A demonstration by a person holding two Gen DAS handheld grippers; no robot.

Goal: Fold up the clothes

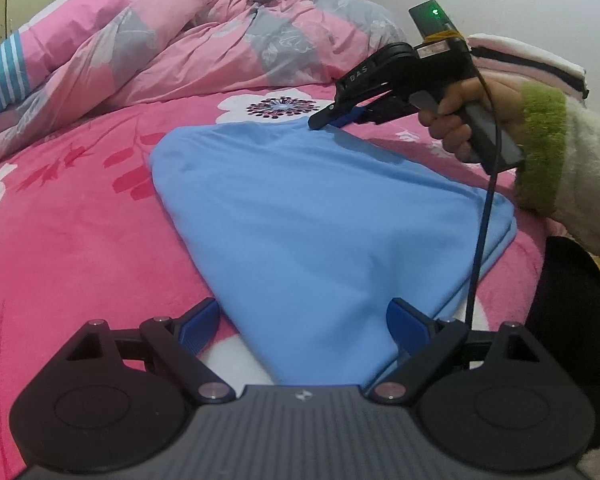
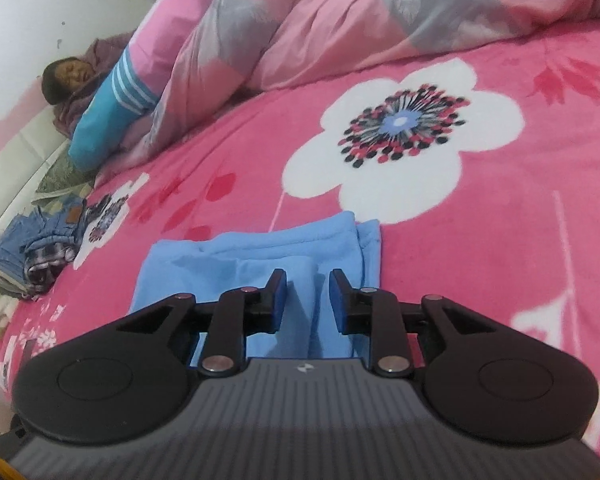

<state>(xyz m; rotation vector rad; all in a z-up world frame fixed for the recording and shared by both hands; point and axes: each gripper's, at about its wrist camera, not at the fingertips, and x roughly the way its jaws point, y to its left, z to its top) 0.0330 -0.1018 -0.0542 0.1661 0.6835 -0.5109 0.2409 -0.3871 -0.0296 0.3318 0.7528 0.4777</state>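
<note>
A light blue garment [image 1: 300, 208] lies folded flat on the pink floral bed sheet [image 1: 80, 240]. My left gripper [image 1: 302, 320] is wide open, one finger on each side of the garment's near corner. A hand holds my right gripper [image 1: 324, 120] with its tip down at the garment's far edge. In the right wrist view the right gripper [image 2: 308, 292] is open only a narrow gap. A raised ridge of the blue garment [image 2: 252, 256] lies between its blue pads [image 2: 278, 292], and I see no firm pinch.
A rumpled pink and grey duvet [image 1: 188, 40] fills the back of the bed. A person [image 2: 100, 112] in a blue striped sleeve lies at the far left. A stack of folded jeans [image 2: 36, 256] sits near the bed's left edge. A cable [image 1: 484, 216] hangs from the right gripper.
</note>
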